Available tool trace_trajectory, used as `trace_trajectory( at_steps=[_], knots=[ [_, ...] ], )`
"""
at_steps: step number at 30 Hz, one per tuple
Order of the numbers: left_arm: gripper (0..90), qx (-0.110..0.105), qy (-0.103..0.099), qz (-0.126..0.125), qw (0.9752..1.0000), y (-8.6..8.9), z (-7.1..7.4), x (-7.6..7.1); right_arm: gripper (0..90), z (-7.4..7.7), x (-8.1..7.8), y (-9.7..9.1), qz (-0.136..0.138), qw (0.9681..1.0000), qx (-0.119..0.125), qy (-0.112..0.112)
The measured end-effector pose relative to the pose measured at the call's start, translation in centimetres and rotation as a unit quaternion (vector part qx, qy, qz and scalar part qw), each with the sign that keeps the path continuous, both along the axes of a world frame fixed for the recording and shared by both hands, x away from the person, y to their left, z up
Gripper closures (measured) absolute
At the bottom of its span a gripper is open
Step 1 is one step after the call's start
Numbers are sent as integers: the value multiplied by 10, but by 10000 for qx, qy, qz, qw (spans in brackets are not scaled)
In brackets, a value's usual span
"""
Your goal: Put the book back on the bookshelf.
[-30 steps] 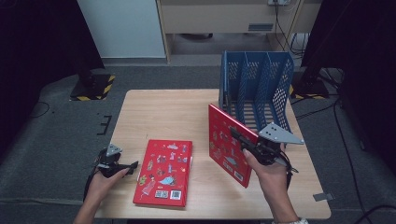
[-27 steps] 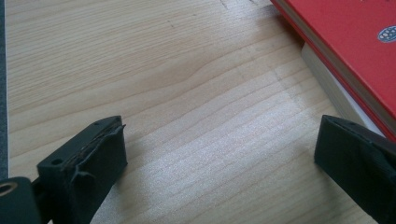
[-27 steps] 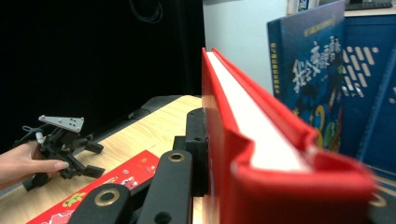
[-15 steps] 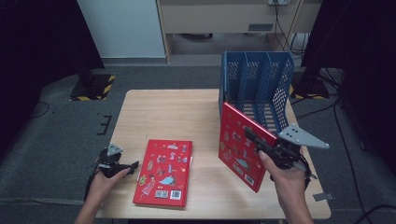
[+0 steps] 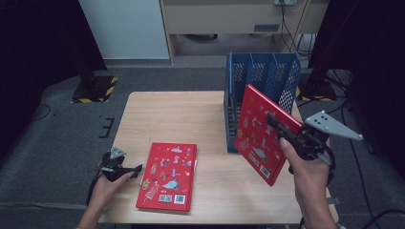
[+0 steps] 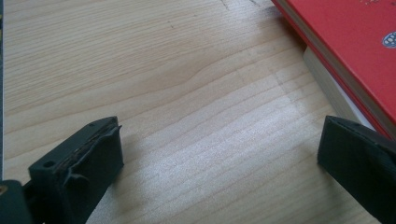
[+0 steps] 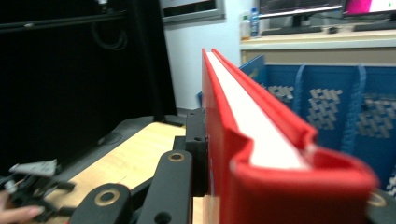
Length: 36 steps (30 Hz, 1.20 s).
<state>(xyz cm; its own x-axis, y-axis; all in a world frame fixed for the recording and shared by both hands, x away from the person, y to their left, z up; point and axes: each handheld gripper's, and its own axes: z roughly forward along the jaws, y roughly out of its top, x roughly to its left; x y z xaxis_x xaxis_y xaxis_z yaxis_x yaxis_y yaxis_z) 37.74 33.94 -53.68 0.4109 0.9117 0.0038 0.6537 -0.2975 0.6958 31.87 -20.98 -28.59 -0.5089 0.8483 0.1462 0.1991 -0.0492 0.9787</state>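
Right gripper (image 5: 281, 128) clenched on tilted red book (image 5: 260, 129), right, near blue file rack (image 5: 261, 76); left gripper (image 5: 125, 170) released beside flat red book (image 5: 167, 175).

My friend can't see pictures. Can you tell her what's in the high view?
A person's right tongs hold a red book tilted upright in front of a blue file rack on a wooden table. The left tongs rest open beside another red book lying flat.
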Motion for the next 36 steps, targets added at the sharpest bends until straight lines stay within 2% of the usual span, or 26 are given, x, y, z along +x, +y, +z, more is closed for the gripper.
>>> trace_trajectory(
  at_steps=[7, 15, 23, 28, 36],
  knots=[
    [0, -3, -2, 6, 10000, 0, 0, 0, 796, 16, 16, -2, -309, 9994, -126, -77],
    [0, -23, -23, 18, 10000, -2, 0, 2, 796, 24, 42, 0, -602, 9977, -296, -91],
    [0, -14, -23, -1, 10000, -2, 0, 3, 796, 24, 68, 2, -857, 9952, -473, -61],
    [0, -14, -25, -3, 10000, -2, 0, 3, 797, 19, 82, 1, -1004, 9938, -477, -15],
    [0, -33, -21, 7, 10000, -3, 0, 3, 797, 16, 104, 1, -1216, 9912, -515, -74]
  ],
)
